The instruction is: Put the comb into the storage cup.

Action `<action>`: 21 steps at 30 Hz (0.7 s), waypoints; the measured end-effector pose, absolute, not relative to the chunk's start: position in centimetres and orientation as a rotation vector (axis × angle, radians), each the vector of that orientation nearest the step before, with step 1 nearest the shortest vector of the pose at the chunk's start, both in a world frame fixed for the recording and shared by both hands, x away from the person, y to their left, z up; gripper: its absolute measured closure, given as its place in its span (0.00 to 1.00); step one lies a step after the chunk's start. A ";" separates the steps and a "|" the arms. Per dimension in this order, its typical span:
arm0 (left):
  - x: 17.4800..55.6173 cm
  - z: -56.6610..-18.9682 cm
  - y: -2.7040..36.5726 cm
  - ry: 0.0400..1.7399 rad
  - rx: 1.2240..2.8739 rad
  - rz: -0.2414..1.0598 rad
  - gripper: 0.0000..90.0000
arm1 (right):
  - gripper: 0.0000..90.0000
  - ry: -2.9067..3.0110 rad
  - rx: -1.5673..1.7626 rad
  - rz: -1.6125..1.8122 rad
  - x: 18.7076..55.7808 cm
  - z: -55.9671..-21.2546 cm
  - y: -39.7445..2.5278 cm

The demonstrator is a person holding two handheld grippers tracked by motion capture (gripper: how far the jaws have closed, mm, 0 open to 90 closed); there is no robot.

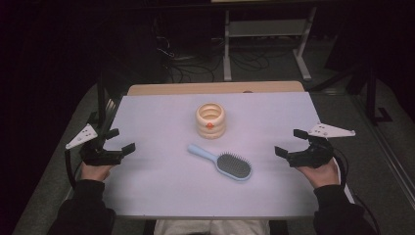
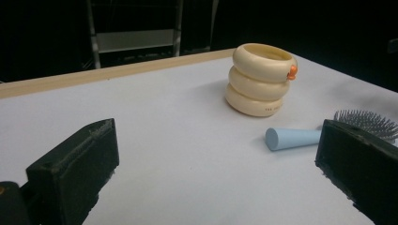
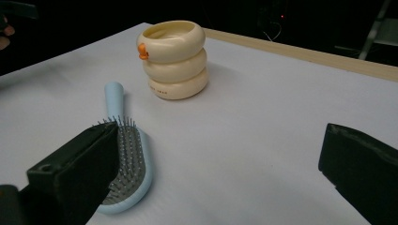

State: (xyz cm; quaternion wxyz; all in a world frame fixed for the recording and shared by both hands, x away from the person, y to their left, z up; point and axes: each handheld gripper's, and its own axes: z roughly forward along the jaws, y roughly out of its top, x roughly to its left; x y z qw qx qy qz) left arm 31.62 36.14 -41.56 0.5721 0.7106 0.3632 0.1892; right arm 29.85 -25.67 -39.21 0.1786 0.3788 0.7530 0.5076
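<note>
One light-blue hairbrush lies bristles up near the middle of the white table, just near of one cream ringed cup. Two grippers, left gripper and right gripper, sit well apart at the table's sides, both with jaws apart, holding nothing

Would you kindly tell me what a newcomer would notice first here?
A cream ribbed ring-stacked holder with an orange knob stands mid-table. Just in front of it lies a light blue plastic hairbrush, bristles up. An open left tool and an open right tool sit at the table's sides.
</note>
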 end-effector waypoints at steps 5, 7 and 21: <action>31.6 -41.2 36.2 0.847 1.680 0.450 0.00 | 0.00 2.138 1.067 1.431 29.9 -39.2 -25.6; 31.7 -41.0 36.2 0.845 1.697 0.458 0.00 | 0.00 2.142 1.065 1.429 29.9 -39.2 -25.6; 32.8 -38.4 34.7 0.773 1.765 0.453 0.00 | 0.00 2.138 1.070 1.430 29.8 -39.2 -25.8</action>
